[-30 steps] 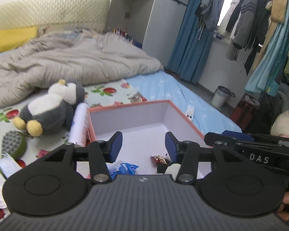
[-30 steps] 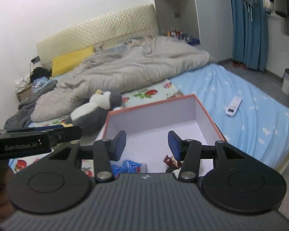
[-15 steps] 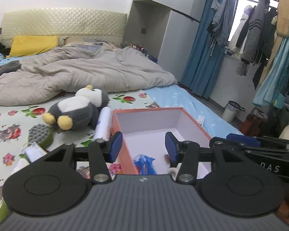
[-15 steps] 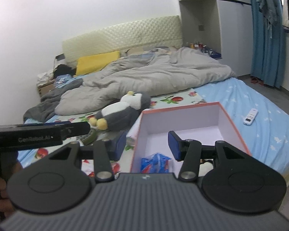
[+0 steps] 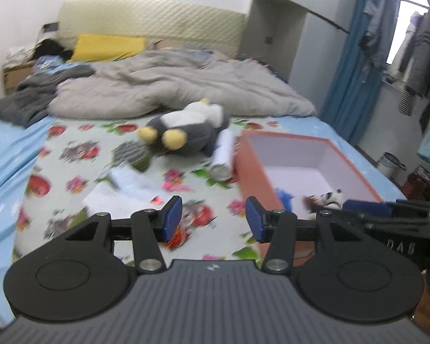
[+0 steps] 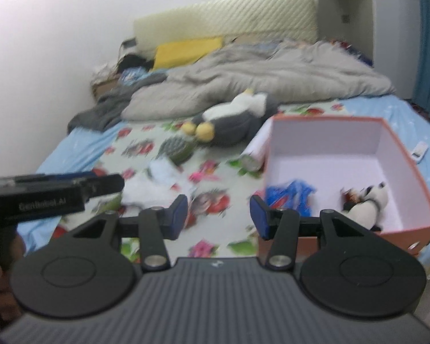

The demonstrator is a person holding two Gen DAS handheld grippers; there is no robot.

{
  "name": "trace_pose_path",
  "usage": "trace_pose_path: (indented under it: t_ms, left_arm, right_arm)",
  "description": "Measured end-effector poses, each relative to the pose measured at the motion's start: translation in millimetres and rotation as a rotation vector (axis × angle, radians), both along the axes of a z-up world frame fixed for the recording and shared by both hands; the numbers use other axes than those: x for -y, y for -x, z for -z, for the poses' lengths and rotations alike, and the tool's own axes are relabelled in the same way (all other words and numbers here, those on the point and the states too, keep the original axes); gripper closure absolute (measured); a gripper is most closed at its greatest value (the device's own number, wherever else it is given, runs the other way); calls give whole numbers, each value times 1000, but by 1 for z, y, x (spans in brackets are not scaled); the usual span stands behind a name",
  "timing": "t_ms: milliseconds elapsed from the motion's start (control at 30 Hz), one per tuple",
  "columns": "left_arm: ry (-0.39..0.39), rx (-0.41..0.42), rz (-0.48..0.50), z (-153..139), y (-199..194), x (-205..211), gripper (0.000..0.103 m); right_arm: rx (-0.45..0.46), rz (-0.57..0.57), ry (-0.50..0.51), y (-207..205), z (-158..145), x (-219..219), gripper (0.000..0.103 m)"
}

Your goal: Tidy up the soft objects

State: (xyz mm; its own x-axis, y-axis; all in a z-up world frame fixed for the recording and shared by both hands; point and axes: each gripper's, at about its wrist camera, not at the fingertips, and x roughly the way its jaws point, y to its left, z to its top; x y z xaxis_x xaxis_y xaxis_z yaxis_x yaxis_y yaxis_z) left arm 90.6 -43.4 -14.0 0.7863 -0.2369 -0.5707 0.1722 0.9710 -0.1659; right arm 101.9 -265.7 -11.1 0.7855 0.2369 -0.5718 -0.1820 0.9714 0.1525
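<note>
Left wrist view: bed takes most of the frame, grey duvet bunched toward the headboard, leaving the floral sheet free as a sorting area. Orange box, open top, sits on the near right part of the sheet, likely the collection bin since a blue crinkly item and a small black-and-white plush already lie inside. Penguin plush lies on its side just beyond the box's far-left corner, a white roll between it and the box wall; a green-grey bumpy pad and loose white papers sit left of that, all outside the box. Probably the penguin goes in next.

Left gripper hangs over the sheet left of the box, tilted downward, jaws parted, nothing between the blue pads. Right gripper sits alongside at the box's near-left corner, same downward tilt, jaws also apart and empty. Both frames blurred.
</note>
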Motion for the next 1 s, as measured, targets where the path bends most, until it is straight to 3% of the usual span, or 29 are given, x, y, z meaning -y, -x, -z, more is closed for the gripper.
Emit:
trace_pose_path:
  t_ms: [333, 700, 1000]
  left_arm:
    - [16, -77, -101, 34, 31, -39, 48]
    - [88, -157, -174, 68, 6, -53, 43]
    - [269, -271, -232, 109, -43, -74, 43]
  right_arm:
    - [-100, -119, 13, 21, 29, -45, 52]
    - [-158, -133, 13, 13, 47, -48, 52]
    - [-212, -168, 39, -12, 68, -59, 53]
